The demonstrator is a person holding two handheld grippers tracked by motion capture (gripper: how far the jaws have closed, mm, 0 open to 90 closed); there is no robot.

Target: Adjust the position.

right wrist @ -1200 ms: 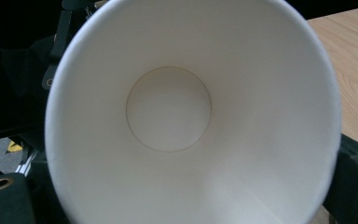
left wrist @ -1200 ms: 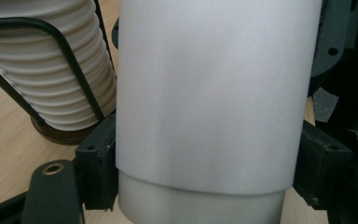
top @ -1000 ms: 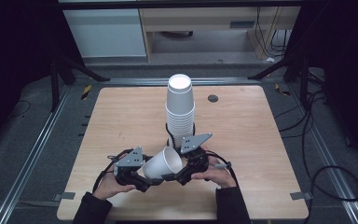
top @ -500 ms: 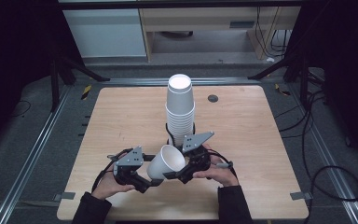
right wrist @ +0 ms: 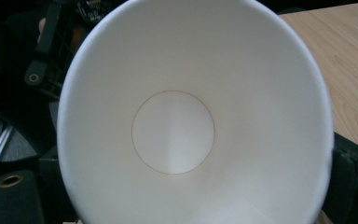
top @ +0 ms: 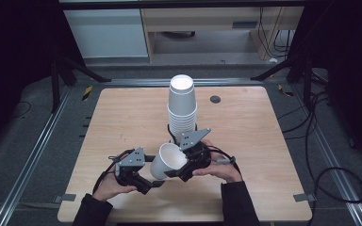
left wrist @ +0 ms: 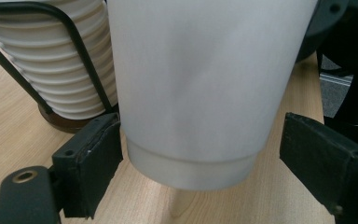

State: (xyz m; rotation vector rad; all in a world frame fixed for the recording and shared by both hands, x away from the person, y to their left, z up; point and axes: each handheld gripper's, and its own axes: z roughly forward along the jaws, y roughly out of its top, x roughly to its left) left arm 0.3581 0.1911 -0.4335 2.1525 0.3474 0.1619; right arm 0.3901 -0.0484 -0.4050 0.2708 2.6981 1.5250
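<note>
Left gripper (top: 156, 182) is sitting with jaws spread around the cup's (top: 168, 161) base, one pad (left wrist: 89, 165) just touching, the other clear, so no pinch yet. Right gripper (top: 185, 175) is gripping the cup at the rim, mouth facing its camera; jaw gap mostly hidden there. Since a second ago the cup is tipping slightly more upright, staying at the table's (top: 264, 141) near middle, just this side of the cup stack (top: 182, 106) in its wire holder (left wrist: 81, 51). Looks like a handover or regrip in progress.

I see a plain white cup (top: 168, 161) between my black tongs (top: 143, 182), a white ribbed stack of cups (top: 182, 107) behind it, on a pale wood-grain surface (top: 122, 117).
</note>
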